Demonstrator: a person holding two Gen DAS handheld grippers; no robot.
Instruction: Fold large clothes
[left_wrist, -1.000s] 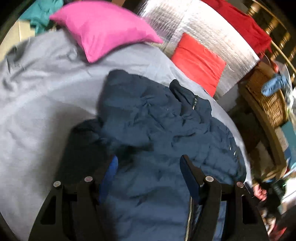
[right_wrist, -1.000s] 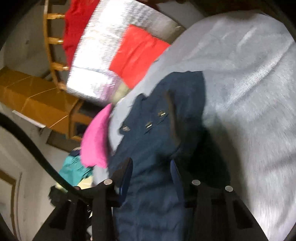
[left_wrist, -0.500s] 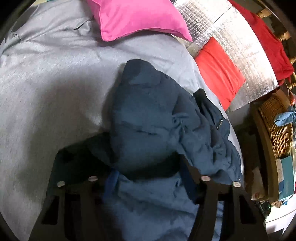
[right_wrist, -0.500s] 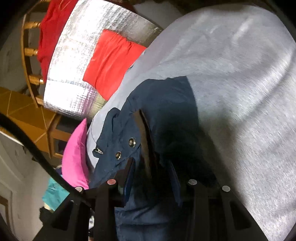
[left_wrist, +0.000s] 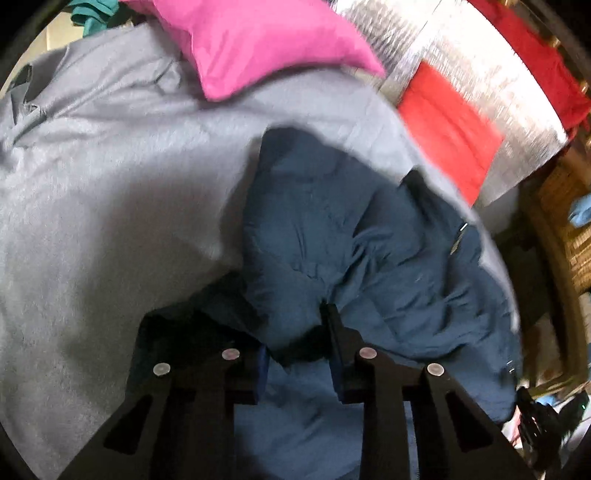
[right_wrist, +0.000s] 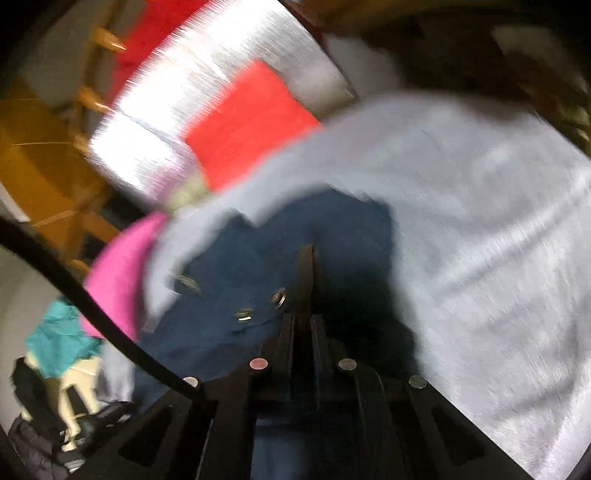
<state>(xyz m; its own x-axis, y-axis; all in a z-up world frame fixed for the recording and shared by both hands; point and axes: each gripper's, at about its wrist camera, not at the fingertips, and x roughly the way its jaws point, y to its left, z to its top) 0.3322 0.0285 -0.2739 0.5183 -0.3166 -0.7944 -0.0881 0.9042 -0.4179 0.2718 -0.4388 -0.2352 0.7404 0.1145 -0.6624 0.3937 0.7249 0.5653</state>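
Observation:
A navy puffy jacket (left_wrist: 351, 240) lies crumpled on a grey bed sheet (left_wrist: 110, 184). In the left wrist view my left gripper (left_wrist: 295, 332) is low over the jacket's near part. Its jaws are closing, with a thick fold of the fabric bunched between them and puckering at the right fingertip (left_wrist: 327, 314). In the right wrist view the jacket (right_wrist: 240, 266) shows its snap-button edge. My right gripper (right_wrist: 303, 317) is shut on a thin upright fold of that edge, beside the metal snaps (right_wrist: 279, 297). This view is motion-blurred.
A pink pillow (left_wrist: 258, 40) lies at the head of the bed. A red cushion (left_wrist: 447, 122) leans on a silver foil panel (left_wrist: 509, 85) beside the bed. A wicker basket (left_wrist: 569, 236) stands at the right. A black cable (right_wrist: 92, 314) crosses the right wrist view.
Both pairs of jaws have narrowed onto jacket fabric, the right one fully. The left gripper came lower and closer to the jacket, then held. The right view has swung and blurred.

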